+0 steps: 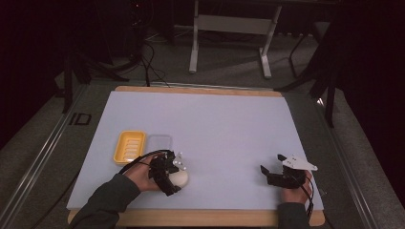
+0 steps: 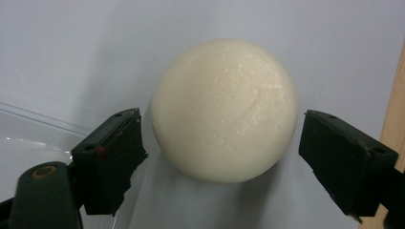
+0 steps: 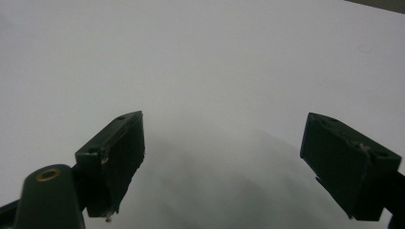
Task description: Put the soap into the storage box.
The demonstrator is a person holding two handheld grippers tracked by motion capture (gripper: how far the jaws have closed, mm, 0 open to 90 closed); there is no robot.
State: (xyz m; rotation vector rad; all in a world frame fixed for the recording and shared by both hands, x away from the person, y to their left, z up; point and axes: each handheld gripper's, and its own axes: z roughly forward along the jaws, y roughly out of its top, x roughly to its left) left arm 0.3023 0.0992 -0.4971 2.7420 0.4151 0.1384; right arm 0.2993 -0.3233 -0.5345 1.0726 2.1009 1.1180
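Pale mat (image 1: 215, 129) covers wooden table (image 1: 200, 218); dark room behind.

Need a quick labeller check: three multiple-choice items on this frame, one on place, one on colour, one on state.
1. Where is the soap?
A. in the tray
B. on the mat between the left gripper's jaws
C. beside the right gripper

2. What colour is the tray?
A. yellow
B. blue
C. green

3. What state is the right gripper in?
A. shut on soap
B. shut, empty
C. open, empty

Key: 1 B, both jaws flank the soap with gaps. 2 A, the high view shows it yellow. 3 C, its jaws stand apart over bare mat.
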